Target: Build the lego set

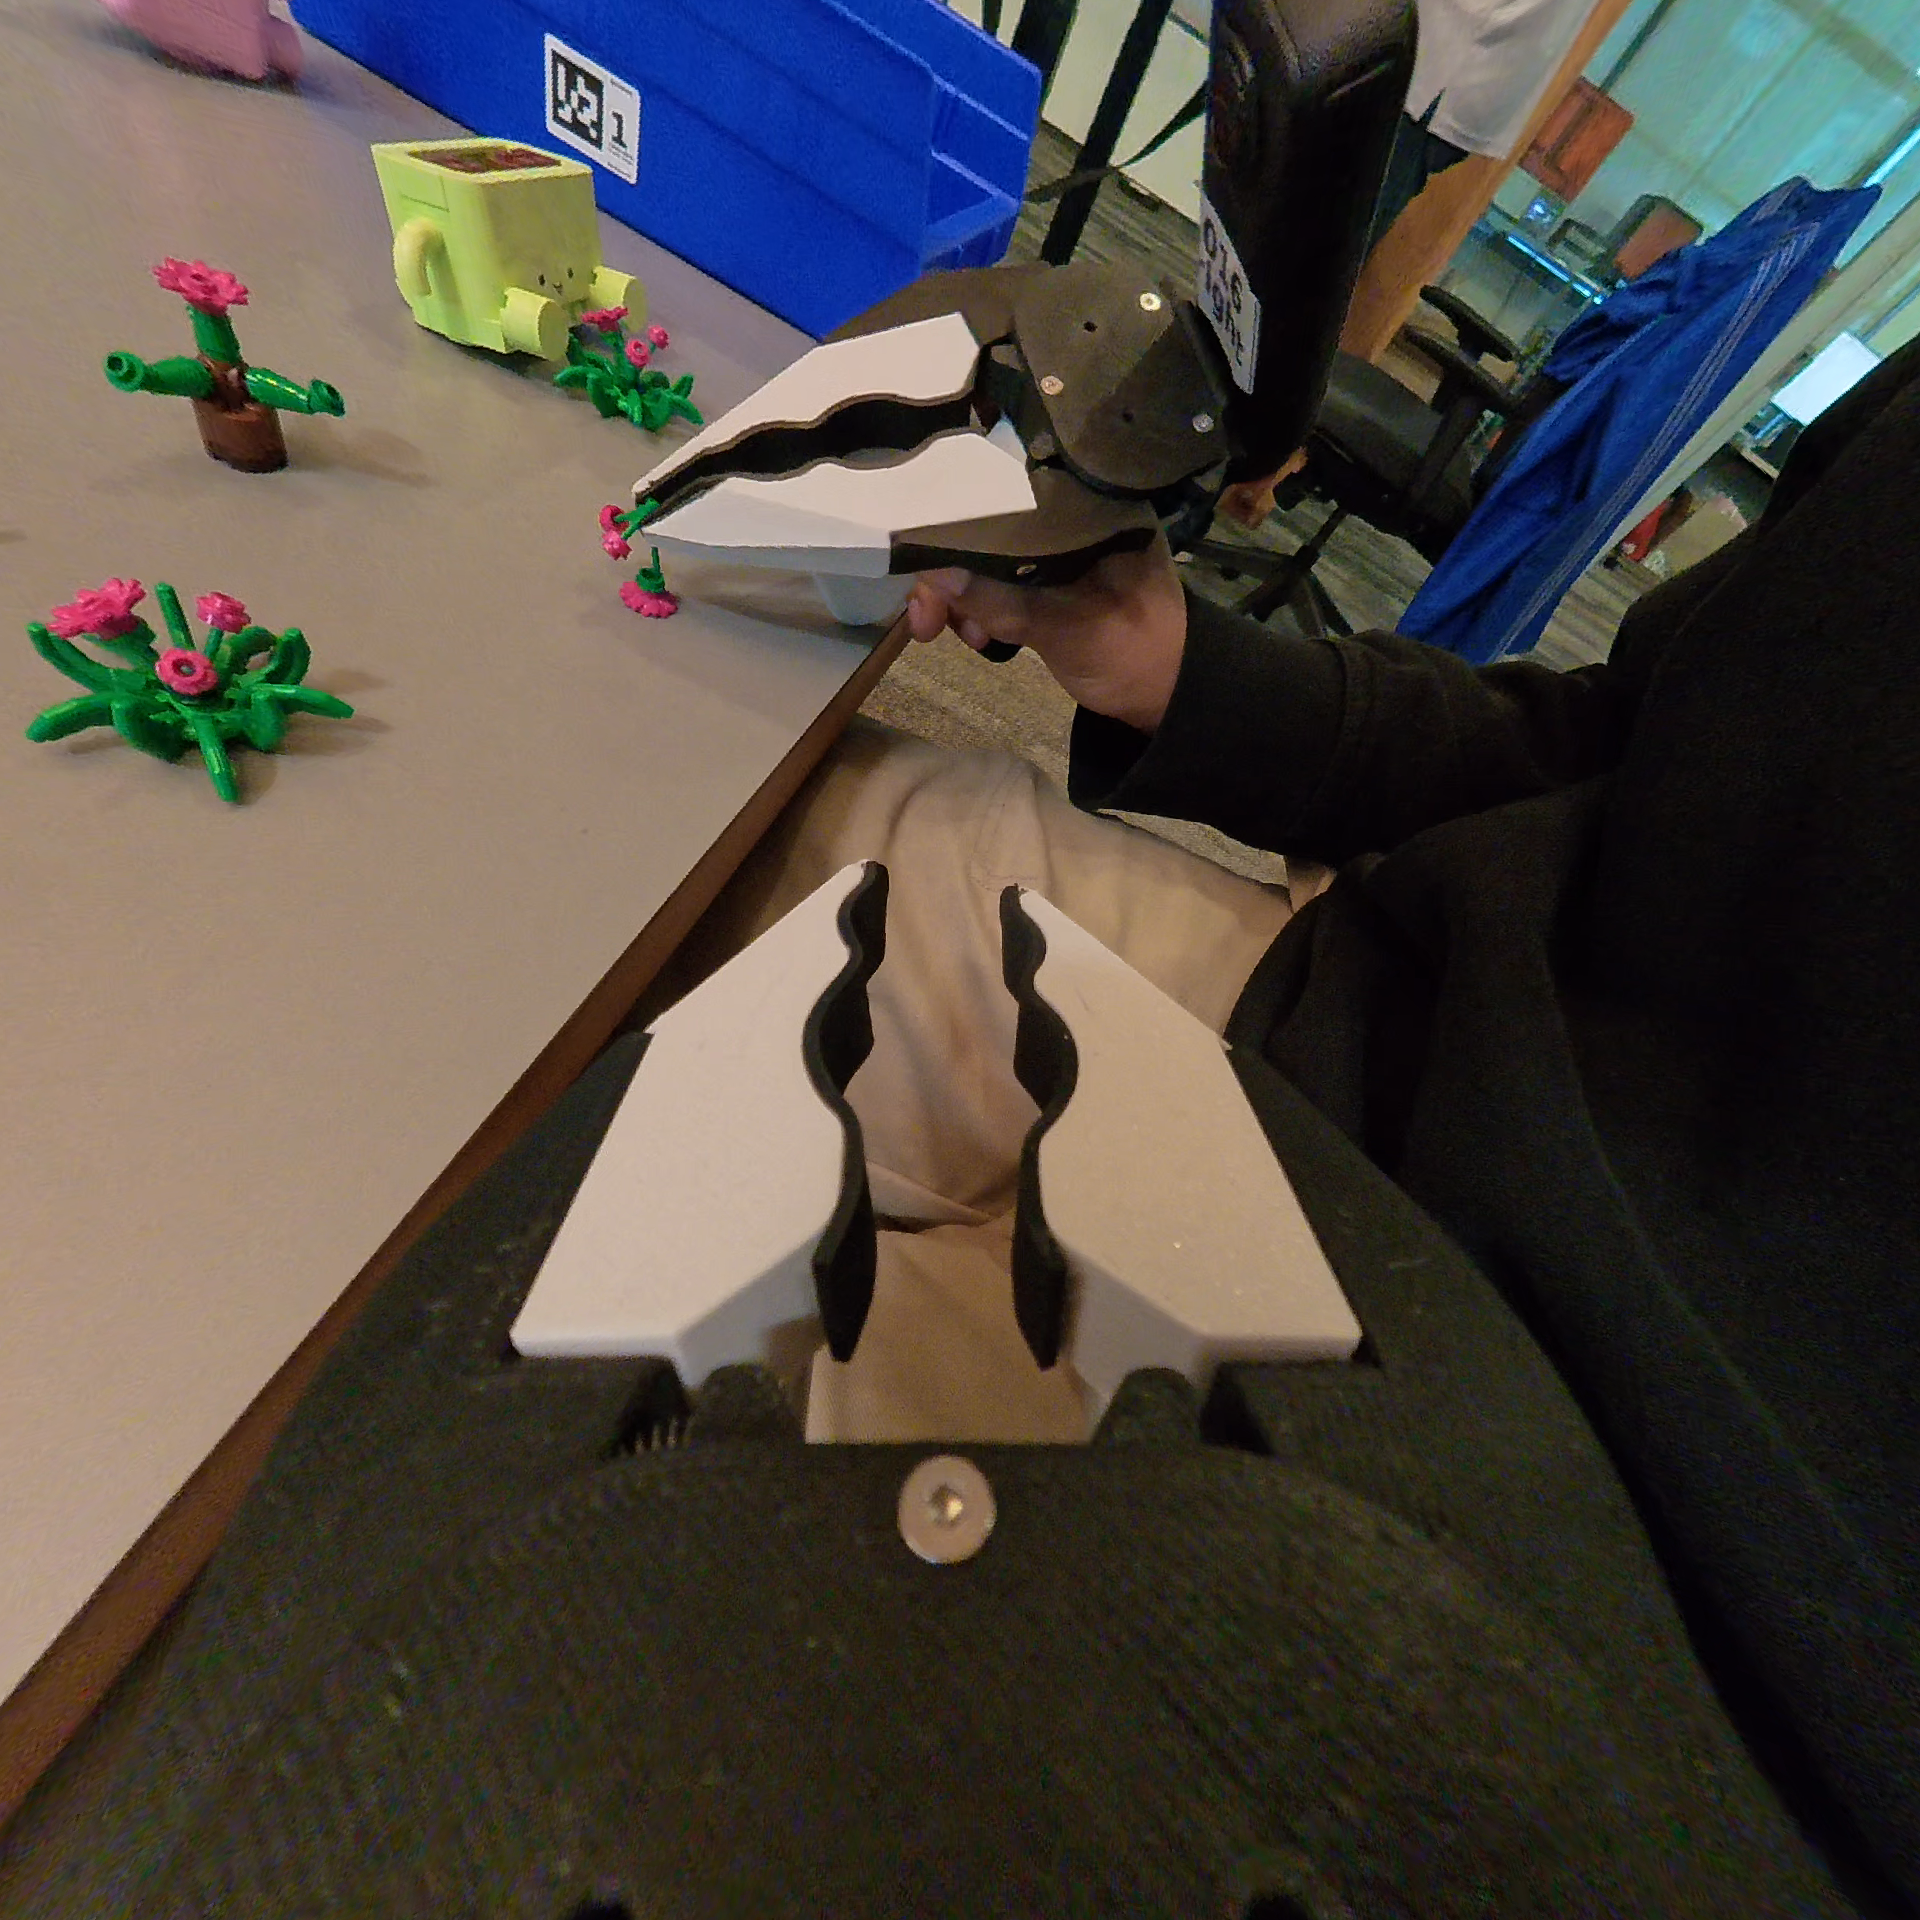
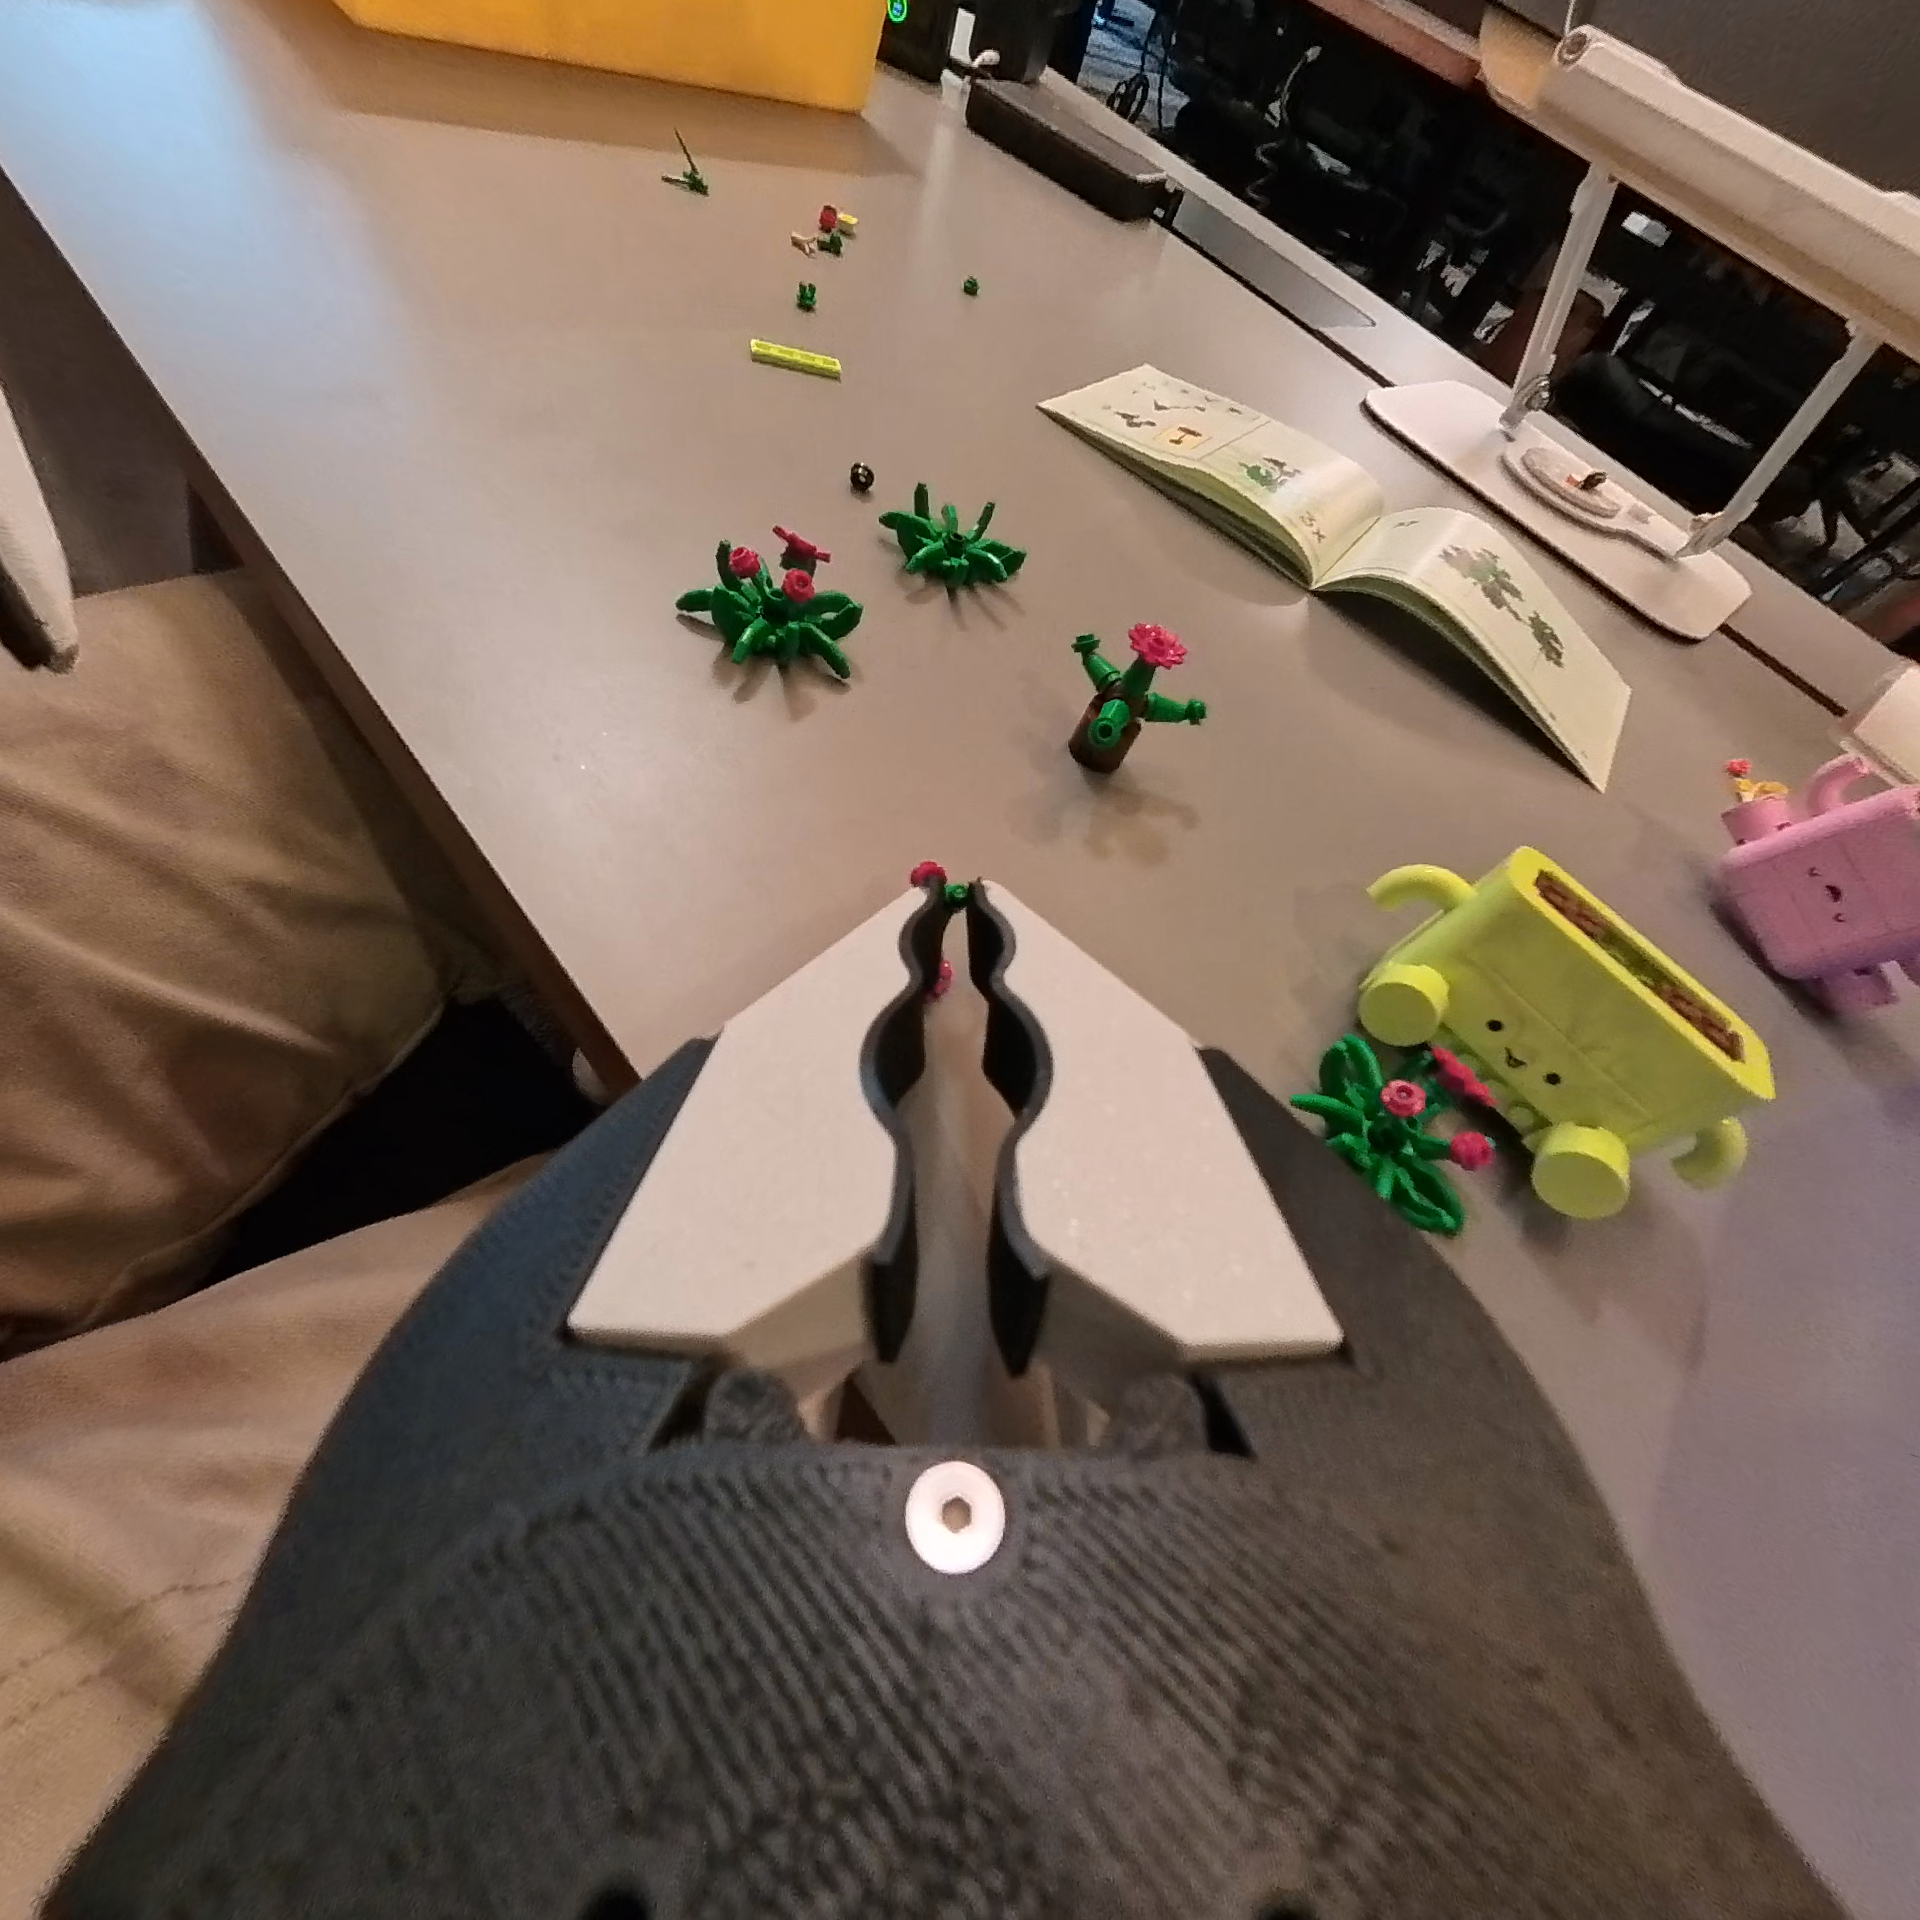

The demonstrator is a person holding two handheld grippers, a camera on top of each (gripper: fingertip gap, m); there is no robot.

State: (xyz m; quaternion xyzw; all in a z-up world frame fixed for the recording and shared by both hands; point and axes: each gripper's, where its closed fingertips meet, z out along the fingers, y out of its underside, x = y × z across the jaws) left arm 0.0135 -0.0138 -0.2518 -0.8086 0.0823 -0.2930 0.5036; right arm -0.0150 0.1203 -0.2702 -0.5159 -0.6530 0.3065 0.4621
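Note:
My right gripper is shut on a small green flower stem with a pink blossom, held just above the table near its front edge; it also shows in the left wrist view. A loose pink flower lies on the table right under it. My left gripper is open and empty, off the table over a person's lap. A lime green cup-shaped planter lies tilted with a leafy flower cluster beside it. A brown-based stem with a pink flower stands mid-table.
Two more green leaf clusters sit farther out, with small loose parts beyond. An open instruction booklet lies right, a pink planter at far right, a blue bin and a lamp base behind. One gripper's finger ends stand about 15 cm off the other's. To reach the lime green cup-shaped planter in a straight line is about 12 cm for my right fingers, about 25 cm for my left. My left wrist view looks at it from another angle.

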